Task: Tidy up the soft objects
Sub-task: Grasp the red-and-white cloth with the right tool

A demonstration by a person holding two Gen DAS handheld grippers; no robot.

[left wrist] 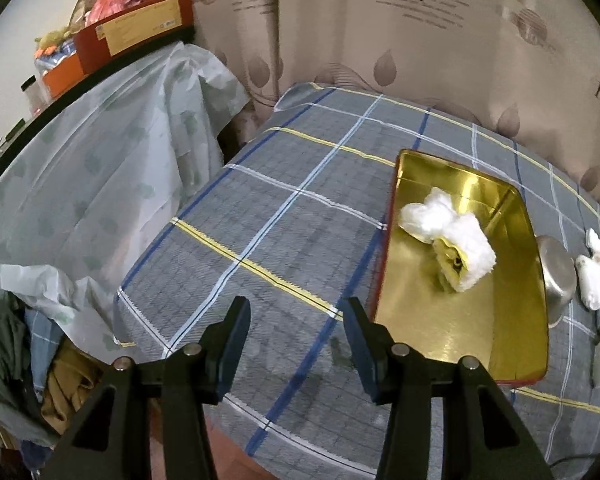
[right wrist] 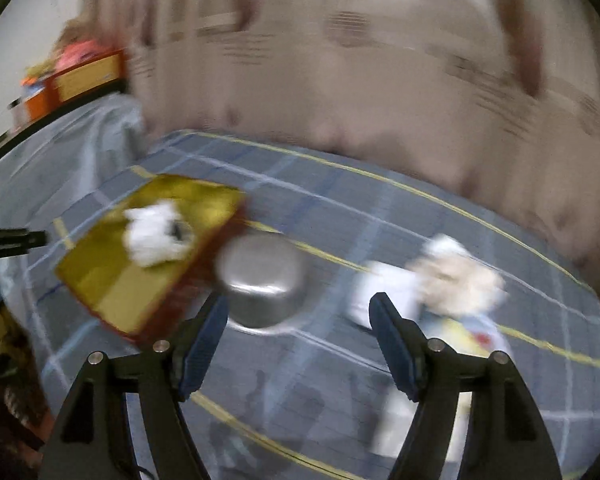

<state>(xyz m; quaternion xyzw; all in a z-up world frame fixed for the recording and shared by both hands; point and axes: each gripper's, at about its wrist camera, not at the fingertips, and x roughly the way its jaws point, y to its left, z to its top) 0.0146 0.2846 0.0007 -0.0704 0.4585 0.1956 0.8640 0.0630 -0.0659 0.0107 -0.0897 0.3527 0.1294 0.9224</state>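
Observation:
A gold tin box with a red outside (left wrist: pixel 480 328) lies on the plaid-covered table; white fluffy soft pieces and a rolled yellow cloth (left wrist: pixel 452 236) lie inside it. My left gripper (left wrist: pixel 296 320) is open and empty, hovering left of the box. In the blurred right wrist view the box (right wrist: pixel 112 280) with the white pieces (right wrist: pixel 156 236) is at the left. A pile of white and cream soft items (right wrist: pixel 448 276) lies at the right; it also shows in the left wrist view (left wrist: pixel 596 276). My right gripper (right wrist: pixel 300 316) is open and empty above the table, between the bowl and the pile.
An upturned steel bowl (right wrist: pixel 264 280) sits between the box and the pile, also in the left wrist view (left wrist: pixel 558 276). A curtain (left wrist: pixel 380 40) hangs behind the table. A cloth-draped shelf with boxes (left wrist: pixel 132 28) stands at the left. Clothes (left wrist: pixel 64 380) lie below.

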